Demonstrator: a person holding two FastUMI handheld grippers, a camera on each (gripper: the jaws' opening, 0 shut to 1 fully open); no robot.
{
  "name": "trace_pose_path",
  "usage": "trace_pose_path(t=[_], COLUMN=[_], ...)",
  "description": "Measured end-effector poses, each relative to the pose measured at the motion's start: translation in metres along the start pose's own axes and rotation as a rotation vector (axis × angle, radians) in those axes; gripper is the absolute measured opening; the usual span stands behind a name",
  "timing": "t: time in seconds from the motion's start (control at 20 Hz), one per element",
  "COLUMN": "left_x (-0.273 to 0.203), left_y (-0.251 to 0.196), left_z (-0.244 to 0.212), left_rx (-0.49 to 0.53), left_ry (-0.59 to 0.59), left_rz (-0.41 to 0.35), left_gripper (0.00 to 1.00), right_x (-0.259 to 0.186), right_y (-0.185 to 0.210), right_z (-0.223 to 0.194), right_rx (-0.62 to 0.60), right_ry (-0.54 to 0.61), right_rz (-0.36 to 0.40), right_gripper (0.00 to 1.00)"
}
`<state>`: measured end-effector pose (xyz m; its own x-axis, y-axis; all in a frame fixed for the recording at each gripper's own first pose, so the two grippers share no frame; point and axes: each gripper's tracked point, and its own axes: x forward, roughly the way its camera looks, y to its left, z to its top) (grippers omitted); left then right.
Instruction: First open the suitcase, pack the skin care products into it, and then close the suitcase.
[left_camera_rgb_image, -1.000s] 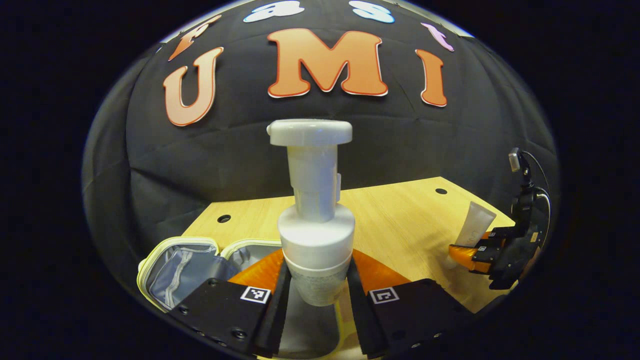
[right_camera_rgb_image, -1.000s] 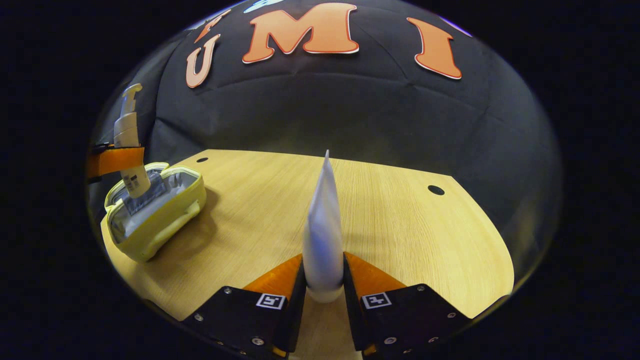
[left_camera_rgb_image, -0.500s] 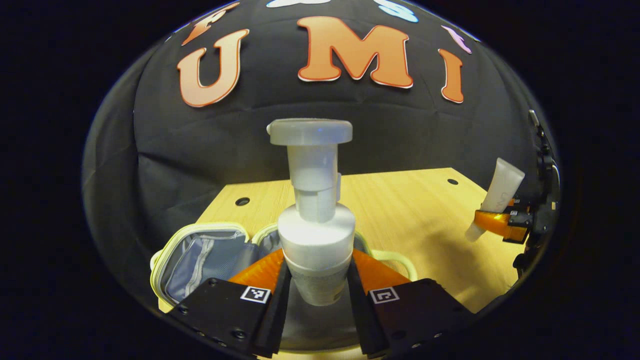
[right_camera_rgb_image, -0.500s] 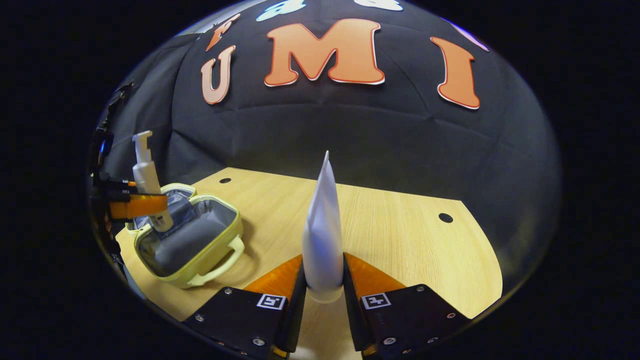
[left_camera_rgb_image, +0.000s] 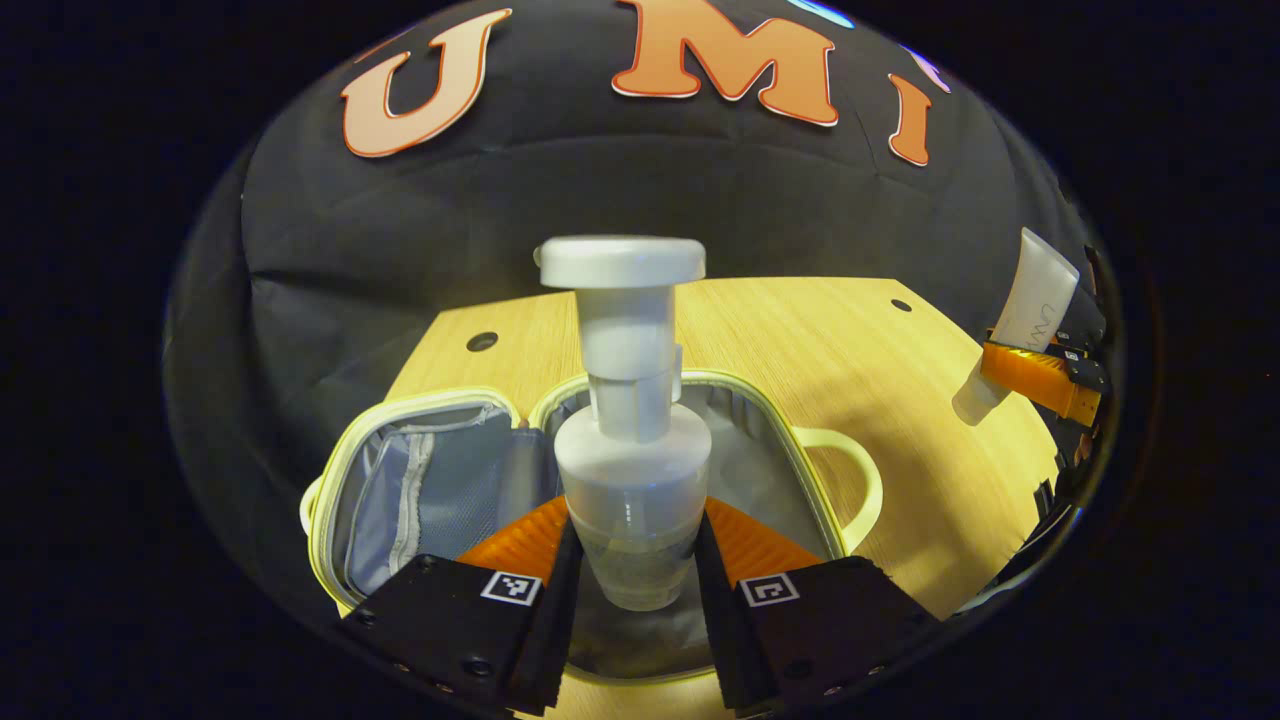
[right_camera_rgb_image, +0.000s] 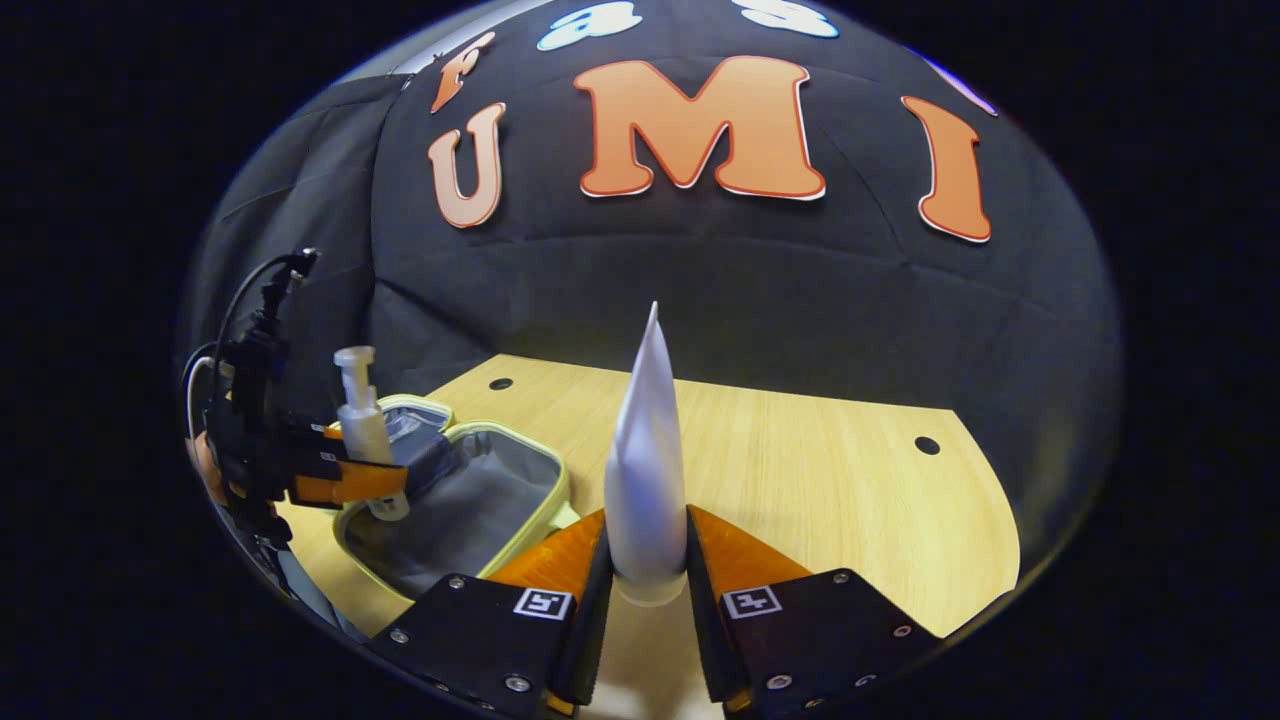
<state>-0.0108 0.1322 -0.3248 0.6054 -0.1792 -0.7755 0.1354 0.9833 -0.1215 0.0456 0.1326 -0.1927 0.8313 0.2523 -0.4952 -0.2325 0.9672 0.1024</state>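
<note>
My left gripper (left_camera_rgb_image: 632, 580) is shut on a white pump bottle (left_camera_rgb_image: 630, 440), held upright over the open grey-lined compartment of the small yellow suitcase (left_camera_rgb_image: 800, 470). The case lies open on the wooden table, lid half (left_camera_rgb_image: 420, 490) to the left. My right gripper (right_camera_rgb_image: 645, 585) is shut on a white tube (right_camera_rgb_image: 645, 470) that points up, cap end down between the fingers. In the right gripper view the suitcase (right_camera_rgb_image: 470, 500) sits low left, with the left gripper (right_camera_rgb_image: 345, 482) and the pump bottle (right_camera_rgb_image: 362, 425) above it. The left gripper view has the right gripper (left_camera_rgb_image: 1040, 375) with the tube (left_camera_rgb_image: 1025, 320) at far right.
The light wooden table (right_camera_rgb_image: 800, 470) stretches right of the suitcase, with small round holes (right_camera_rgb_image: 926, 445) near its back corners. A black cloth wall stands behind it. The suitcase handle (left_camera_rgb_image: 850, 470) juts toward the right side.
My left gripper has carried the pump bottle lower and over the open suitcase. My right gripper with the tube has shifted closer to the case.
</note>
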Motion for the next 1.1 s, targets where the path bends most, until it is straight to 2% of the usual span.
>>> trace_pose_path(t=[0.25,0.55,0.9,1.1], left_x=[0.011,0.03,0.051,0.072], left_y=[0.012,0.013,0.01,0.007], left_z=[-0.021,-0.064,-0.072,-0.082], left_rx=[0.027,0.019,0.045,-0.01], left_ry=[0.11,0.296,0.424,0.444], left_rz=[-0.023,-0.089,-0.061,-0.057], left_gripper=[0.58,0.58,0.58,0.58], right_x=[0.001,0.01,0.02,0.029], right_y=[0.031,0.067,0.088,0.099], right_z=[0.008,0.011,-0.001,-0.012], right_rx=[0.01,0.067,0.119,0.146], right_ry=[0.005,0.023,0.08,0.128], right_rz=[0.035,0.086,0.108,0.121], right_gripper=[0.41,0.41,0.41,0.41])
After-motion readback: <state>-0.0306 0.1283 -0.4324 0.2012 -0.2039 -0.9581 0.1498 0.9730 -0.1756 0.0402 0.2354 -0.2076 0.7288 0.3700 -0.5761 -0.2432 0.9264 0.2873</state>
